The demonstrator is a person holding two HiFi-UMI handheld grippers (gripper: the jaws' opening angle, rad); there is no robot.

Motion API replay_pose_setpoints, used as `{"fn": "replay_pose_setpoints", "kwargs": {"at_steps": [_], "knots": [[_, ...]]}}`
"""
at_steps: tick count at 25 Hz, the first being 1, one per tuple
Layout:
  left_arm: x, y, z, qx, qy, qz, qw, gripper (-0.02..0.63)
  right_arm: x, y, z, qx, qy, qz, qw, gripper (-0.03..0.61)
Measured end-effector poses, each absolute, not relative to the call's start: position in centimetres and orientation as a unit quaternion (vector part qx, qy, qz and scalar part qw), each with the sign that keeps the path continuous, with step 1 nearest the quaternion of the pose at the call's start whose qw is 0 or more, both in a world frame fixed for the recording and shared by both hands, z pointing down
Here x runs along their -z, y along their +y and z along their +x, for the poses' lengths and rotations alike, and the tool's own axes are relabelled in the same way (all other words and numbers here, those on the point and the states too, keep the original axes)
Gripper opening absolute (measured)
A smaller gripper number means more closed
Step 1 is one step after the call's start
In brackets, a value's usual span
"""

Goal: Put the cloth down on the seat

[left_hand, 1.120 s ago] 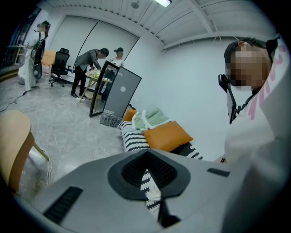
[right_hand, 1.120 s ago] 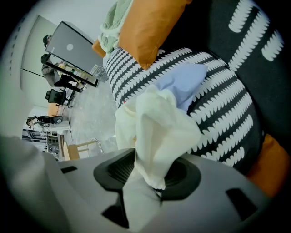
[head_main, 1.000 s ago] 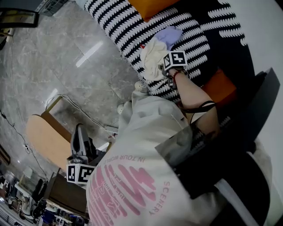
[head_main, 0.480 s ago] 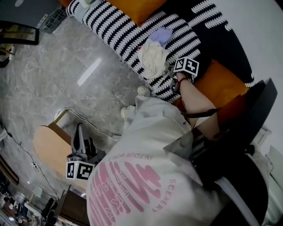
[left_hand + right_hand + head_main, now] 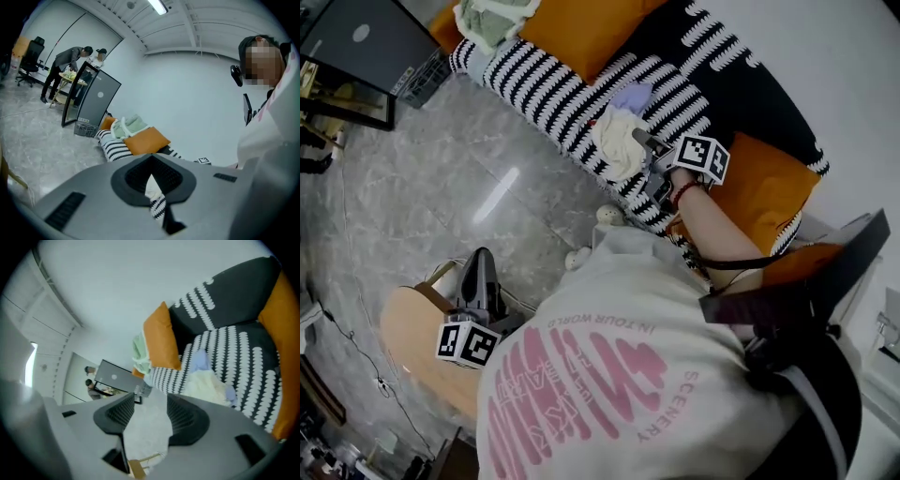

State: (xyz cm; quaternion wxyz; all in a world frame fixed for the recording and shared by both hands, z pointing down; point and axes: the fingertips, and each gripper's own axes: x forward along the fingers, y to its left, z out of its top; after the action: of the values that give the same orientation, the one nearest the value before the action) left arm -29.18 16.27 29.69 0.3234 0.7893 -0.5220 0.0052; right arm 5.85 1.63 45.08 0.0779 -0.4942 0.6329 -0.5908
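Here, cloth point(image 5: 619, 142) lies bunched on seat point(image 5: 546, 82), edge partly hidden by right tool point(image 5: 651, 165), jaws empty, spread, closing; left tool point(image 5: 151, 161) pressed together, w/ nothing between.

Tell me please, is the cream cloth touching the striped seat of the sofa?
Touching. In the head view the cream cloth lies heaped on the striped seat; the right gripper view shows it the same way, resting on the stripes.
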Motion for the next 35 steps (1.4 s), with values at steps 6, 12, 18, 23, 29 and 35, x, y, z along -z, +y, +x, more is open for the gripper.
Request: {"fn": "replay_pose_setpoints", "kwargs": {"at_steps": [6, 12, 18, 23, 29, 35], "knots": [[-28.3, 16.1, -28.5, -0.008, -0.479, 0.825, 0.300, 0.008, -32.7, 3.4, -1.0, 0.532, 0.725, -0.362, 0.243, 0.082], [-28.7, 16.7, -27.3, -0.006, -0.444, 0.849, 0.286, 0.008, -27.8, 7.4, -2.6, 0.505, 0.753, -0.310, 0.287, 0.040], [-28.0, 17.9, -27.3, 0.002, -0.431, 0.856, 0.285, 0.008, -26.8, 9.3, -2.4, 0.479, 0.768, -0.327, 0.271, 0.012], [-27.3, 18.3, -27.8, 0.008, -0.436, 0.856, 0.278, 0.008, -26.0, 9.4, -2.5, 0.463, 0.782, -0.327, 0.259, 0.011], [-27.6, 19.2, -28.2, 0.006, -0.435, 0.857, 0.277, 0.008, -25.7, 9.6, -2.5, 0.456, 0.786, -0.330, 0.256, 0.011], [-27.8, 19.8, -28.4, 0.012, -0.441, 0.854, 0.275, 0.008, -26.1, 10.2, -2.7, 0.455, 0.789, -0.326, 0.251, 0.012]]}}
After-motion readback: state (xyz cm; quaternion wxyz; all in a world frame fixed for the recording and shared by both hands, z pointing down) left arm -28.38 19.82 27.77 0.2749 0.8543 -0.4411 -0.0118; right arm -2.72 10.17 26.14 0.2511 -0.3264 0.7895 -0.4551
